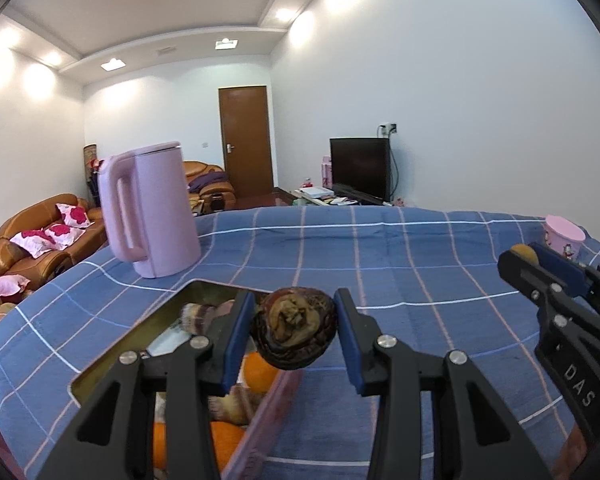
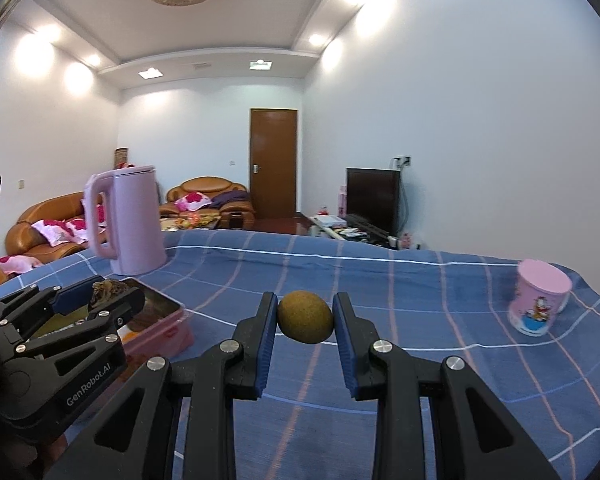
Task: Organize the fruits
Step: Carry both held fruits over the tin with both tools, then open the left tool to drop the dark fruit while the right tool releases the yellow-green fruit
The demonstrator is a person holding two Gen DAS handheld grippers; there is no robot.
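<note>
A dark, wrinkled brown fruit [image 1: 294, 328] was clamped between the pads of the left tongs [image 1: 296, 332] and held just above the near rim of the pink box [image 2: 168, 330], in which oranges [image 1: 260, 372] and other fruit were already lying. A small yellow-green fruit [image 2: 305, 317] was clamped in the right tongs [image 2: 305, 320], carried above the blue checked cloth of the bench [image 2: 420, 320], well to the right of the box. The step in hand was judged to be the carrying of both fruits to the box (neither had yet been set down). For the next move, the brown fruit would need lowering over an open spot inside before release, and the right tongs would need bringing leftward across the rim.
</note>
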